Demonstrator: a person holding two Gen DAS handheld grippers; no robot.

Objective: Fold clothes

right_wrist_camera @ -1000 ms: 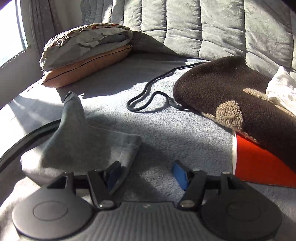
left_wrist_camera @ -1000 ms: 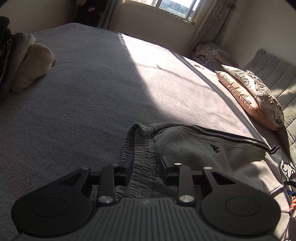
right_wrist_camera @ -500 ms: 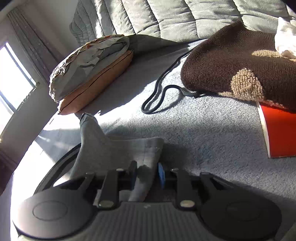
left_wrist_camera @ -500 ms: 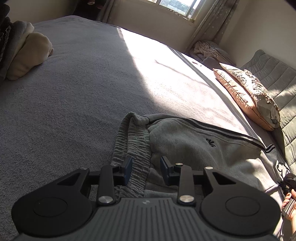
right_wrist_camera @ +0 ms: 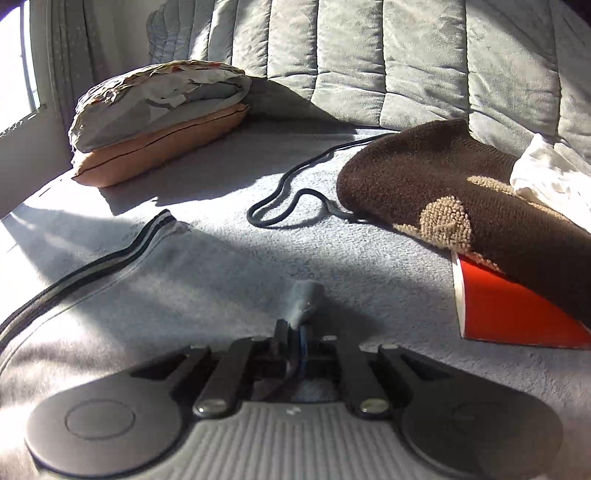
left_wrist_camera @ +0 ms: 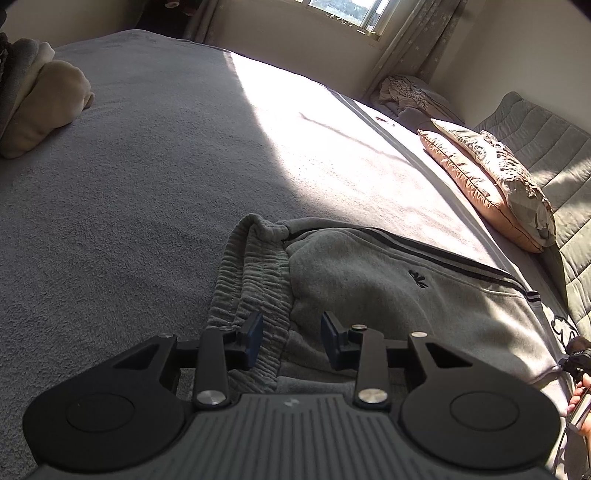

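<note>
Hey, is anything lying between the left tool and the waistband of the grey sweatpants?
Nothing visible. The left tool hangs open right over the ribbed waistband of the grey sweatpants, with only that fabric between its pads. The cream bundle sits far off on the bed.

Hard sunlight, deep shadows, fisheye bend.
Sun came through the window [left_wrist_camera: 343, 14] and blew out a white band across the bed [left_wrist_camera: 332, 155] below it; the bed left of that band lay in dim shade. Beside the pillows [right_wrist_camera: 159, 122] shadows fell sharp. Both views curved and darkened at their corners; focus stayed fairly crisp.
</note>
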